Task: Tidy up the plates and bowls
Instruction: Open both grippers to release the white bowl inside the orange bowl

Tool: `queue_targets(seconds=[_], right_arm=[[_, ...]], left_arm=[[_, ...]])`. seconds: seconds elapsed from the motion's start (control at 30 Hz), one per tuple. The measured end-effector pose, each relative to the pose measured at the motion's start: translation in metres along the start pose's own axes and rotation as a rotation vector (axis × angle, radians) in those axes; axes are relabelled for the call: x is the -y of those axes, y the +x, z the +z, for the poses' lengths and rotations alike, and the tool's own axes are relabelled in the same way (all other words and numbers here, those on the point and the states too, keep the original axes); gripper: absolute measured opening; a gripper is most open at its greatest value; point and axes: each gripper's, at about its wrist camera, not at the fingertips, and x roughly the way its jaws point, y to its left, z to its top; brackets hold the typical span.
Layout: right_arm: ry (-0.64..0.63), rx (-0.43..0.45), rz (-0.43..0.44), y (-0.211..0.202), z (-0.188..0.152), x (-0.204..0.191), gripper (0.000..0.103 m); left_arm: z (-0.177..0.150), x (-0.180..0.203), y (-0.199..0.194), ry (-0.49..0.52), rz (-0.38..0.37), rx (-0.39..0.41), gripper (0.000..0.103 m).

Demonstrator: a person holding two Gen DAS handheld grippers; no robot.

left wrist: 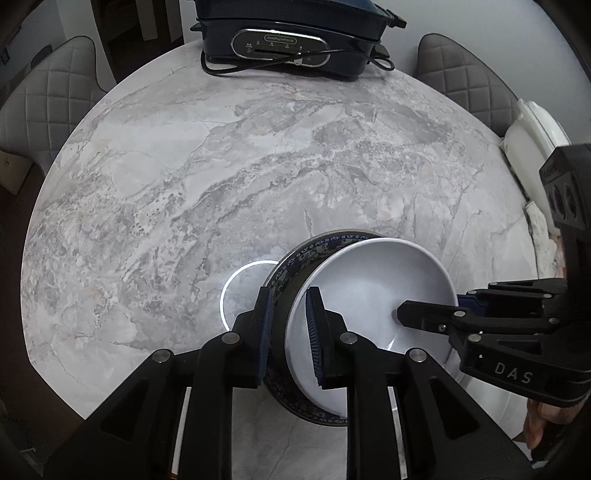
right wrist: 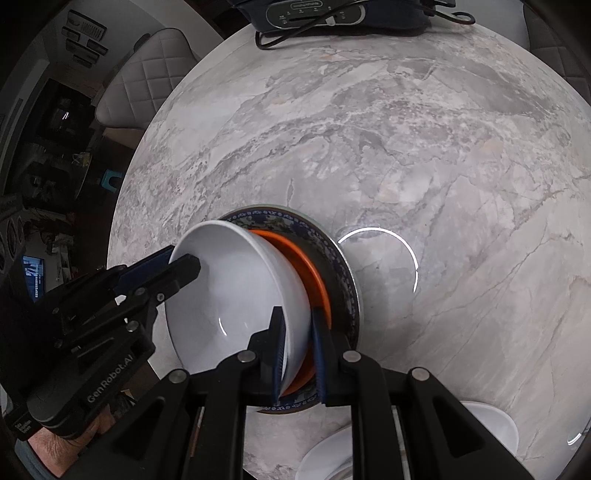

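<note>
A white bowl (left wrist: 369, 280) (right wrist: 229, 295) sits nested in an orange dish (right wrist: 306, 266), which rests on a blue-patterned plate (left wrist: 314, 251) (right wrist: 343, 273) on the marble table (left wrist: 221, 166). My left gripper (left wrist: 290, 299) (right wrist: 181, 258) straddles the bowl's left rim. One pad is inside the bowl and the other stands off it with a dark gap, so it is open. My right gripper (right wrist: 296, 314) (left wrist: 432, 302) is shut on the bowl's right wall, with the orange rim also between its pads. The orange dish is hidden in the left wrist view.
A dark electric cooker (left wrist: 280, 44) (right wrist: 314, 14) with a loose cord stands at the table's far edge. Grey quilted chairs (left wrist: 48, 99) (left wrist: 465, 81) flank it. White items (left wrist: 532, 147) lie at the right edge. A white plate (right wrist: 325, 454) and another white bowl (right wrist: 495, 424) sit near the front edge.
</note>
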Motion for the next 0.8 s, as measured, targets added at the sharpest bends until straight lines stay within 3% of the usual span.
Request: queue_targets(seconds=[0.1, 0.17, 0.2, 0.63, 0.8], right_arm=[[-0.001, 0.0, 0.007, 0.0, 0.001, 0.0, 0.019], [-0.004, 0.004, 0.017, -0.001, 0.0, -0.002, 0.025], [-0.008, 0.006, 0.021, -0.002, 0.0, -0.002, 0.031], [0.003, 0.039, 0.028, -0.016, 0.0, -0.005, 0.051], [0.018, 0.054, 0.053, -0.023, 0.001, 0.0, 0.051]], left_arm=[[0.0, -0.009, -0.012, -0.041, -0.027, 0.028, 0.031], [-0.001, -0.018, -0.022, -0.074, -0.03, 0.056, 0.052], [0.0, -0.022, -0.026, -0.085, -0.027, 0.065, 0.057], [-0.018, -0.047, -0.033, -0.169, -0.072, 0.063, 0.057], [-0.024, -0.055, -0.027, -0.184, -0.103, 0.048, 0.057]])
